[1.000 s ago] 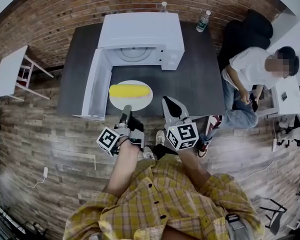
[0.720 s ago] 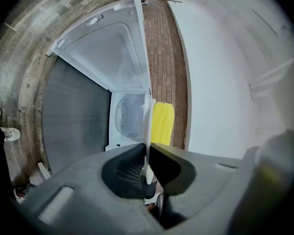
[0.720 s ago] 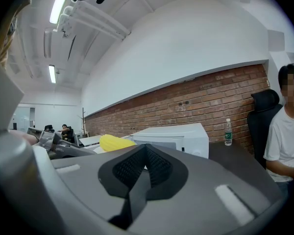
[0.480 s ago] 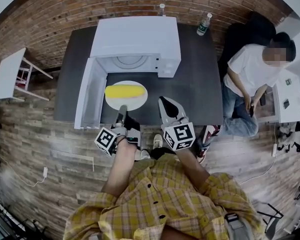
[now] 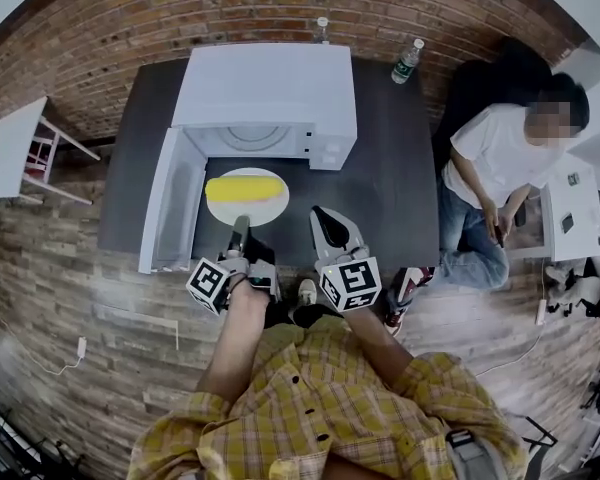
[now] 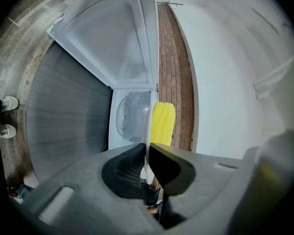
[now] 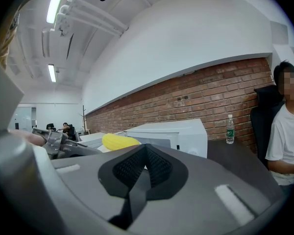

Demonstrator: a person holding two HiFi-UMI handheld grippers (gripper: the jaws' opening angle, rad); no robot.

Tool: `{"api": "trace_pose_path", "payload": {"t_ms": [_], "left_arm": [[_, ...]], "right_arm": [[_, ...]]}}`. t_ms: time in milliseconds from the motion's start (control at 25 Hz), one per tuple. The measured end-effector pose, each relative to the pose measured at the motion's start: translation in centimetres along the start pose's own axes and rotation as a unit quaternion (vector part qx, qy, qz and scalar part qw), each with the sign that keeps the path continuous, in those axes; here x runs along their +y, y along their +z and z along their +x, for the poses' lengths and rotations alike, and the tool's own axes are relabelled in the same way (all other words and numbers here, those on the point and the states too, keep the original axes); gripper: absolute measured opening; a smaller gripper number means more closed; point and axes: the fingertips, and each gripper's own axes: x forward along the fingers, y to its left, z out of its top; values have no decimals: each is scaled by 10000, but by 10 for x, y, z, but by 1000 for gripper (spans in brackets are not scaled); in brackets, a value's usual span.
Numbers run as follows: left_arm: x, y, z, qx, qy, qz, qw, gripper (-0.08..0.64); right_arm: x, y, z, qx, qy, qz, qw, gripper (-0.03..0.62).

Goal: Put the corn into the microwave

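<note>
Between the left fingers (image 6: pixel 170 166), clamped on its near rim, the plate (image 5: pixel 260 211) carries the corn (image 5: pixel 242 187), which lies crosswise just beyond them. The open microwave (image 5: pixel 265 88) is straight ahead. The right fingers (image 7: pixel 159 168) are together and empty, near the plate.

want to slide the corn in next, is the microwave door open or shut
Open: the door stands swung out left of the microwave, and its turntable shows inside, behind the corn.

Even bright light from ceiling strips (image 7: pixel 54 6); heavy fisheye curvature, dark corners, blurred near foreground.
</note>
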Motion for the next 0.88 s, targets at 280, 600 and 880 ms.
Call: {"api": "trace_pose_path", "payload": {"t_ms": [280, 600, 880], "left_arm": [[9, 10, 21, 95, 67, 146, 9998, 20], [22, 22, 52, 296, 210, 282, 9989, 21], [39, 34, 75, 335, 326, 151, 9988, 23]], "right_arm": [[-2, 0, 13, 21, -149, 42, 9999, 2], [-8, -4, 31, 71, -360, 60, 9993, 2], [-10, -4, 46, 49, -400, 114, 9991, 2]]}}
